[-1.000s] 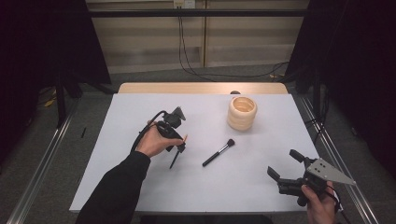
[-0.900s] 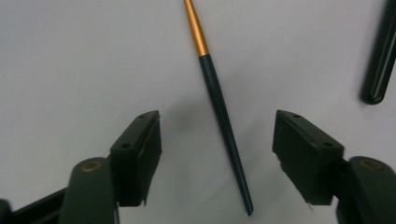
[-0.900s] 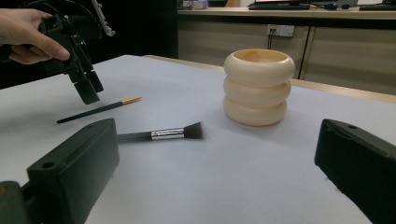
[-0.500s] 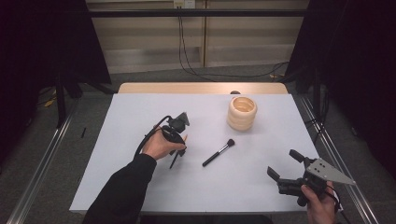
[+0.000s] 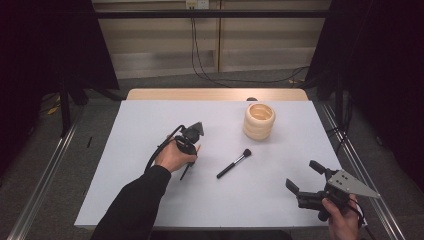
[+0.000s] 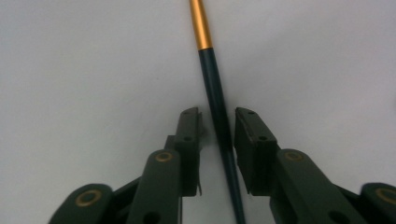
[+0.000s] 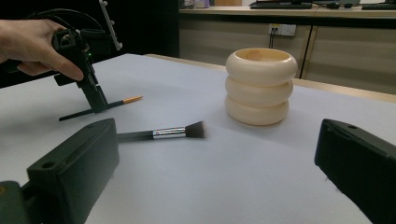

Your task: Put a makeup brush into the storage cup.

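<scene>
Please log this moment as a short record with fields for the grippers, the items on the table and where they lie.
left gripper: pointing down at the table, jaws just closing around a thin dark brush handle with a gold band; a narrow gap remains on each side, so not yet clamped
right gripper: open, nothing between the jaws, held near the right front of the table
makeup brush: black, lying flat mid-table, bristles toward the holder
holder: cream, ringed, upright, open top, at the back right
table: white surface
</scene>
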Demonstrator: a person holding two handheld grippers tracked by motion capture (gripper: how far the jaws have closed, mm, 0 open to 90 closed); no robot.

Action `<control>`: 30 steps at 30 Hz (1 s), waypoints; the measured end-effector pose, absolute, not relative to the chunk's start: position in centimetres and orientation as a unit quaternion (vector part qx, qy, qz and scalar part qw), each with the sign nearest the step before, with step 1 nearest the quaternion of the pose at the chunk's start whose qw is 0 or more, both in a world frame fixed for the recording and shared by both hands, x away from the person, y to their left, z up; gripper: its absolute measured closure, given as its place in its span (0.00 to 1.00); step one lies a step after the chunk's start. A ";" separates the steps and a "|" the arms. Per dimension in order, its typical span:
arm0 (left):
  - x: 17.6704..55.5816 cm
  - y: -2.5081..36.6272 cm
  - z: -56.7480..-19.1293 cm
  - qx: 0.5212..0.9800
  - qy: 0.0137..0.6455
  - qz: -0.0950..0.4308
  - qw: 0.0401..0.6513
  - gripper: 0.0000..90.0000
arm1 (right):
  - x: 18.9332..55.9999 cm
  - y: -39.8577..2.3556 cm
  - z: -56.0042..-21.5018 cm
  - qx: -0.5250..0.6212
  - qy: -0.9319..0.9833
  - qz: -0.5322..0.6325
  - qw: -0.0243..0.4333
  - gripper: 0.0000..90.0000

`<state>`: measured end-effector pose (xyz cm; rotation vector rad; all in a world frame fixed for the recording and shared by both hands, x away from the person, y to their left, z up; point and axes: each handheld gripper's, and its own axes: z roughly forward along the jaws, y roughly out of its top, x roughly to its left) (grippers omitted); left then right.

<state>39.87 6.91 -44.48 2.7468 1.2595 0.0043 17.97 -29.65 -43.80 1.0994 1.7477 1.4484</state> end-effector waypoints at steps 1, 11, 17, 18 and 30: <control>39.8 6.8 -44.5 0.903 0.426 0.003 0.058 0.83 | 18.0 -29.7 -43.8 0.415 0.660 0.547 0.305 0.00; 40.4 7.1 -44.5 0.916 0.399 0.006 0.051 0.94 | 18.0 -29.6 -43.8 0.417 0.660 0.547 0.303 0.00; 40.3 7.2 -44.5 0.900 0.431 -0.013 0.062 0.94 | 18.0 -29.6 -43.8 0.416 0.660 0.547 0.303 0.00; 40.3 7.3 -44.5 0.900 0.432 -0.013 0.058 0.94 | 18.0 -29.7 -43.8 0.417 0.660 0.547 0.304 0.00; 40.4 8.2 -44.4 0.899 0.429 -0.021 0.085 0.94 | 18.0 -29.7 -43.8 0.418 0.660 0.546 0.304 0.00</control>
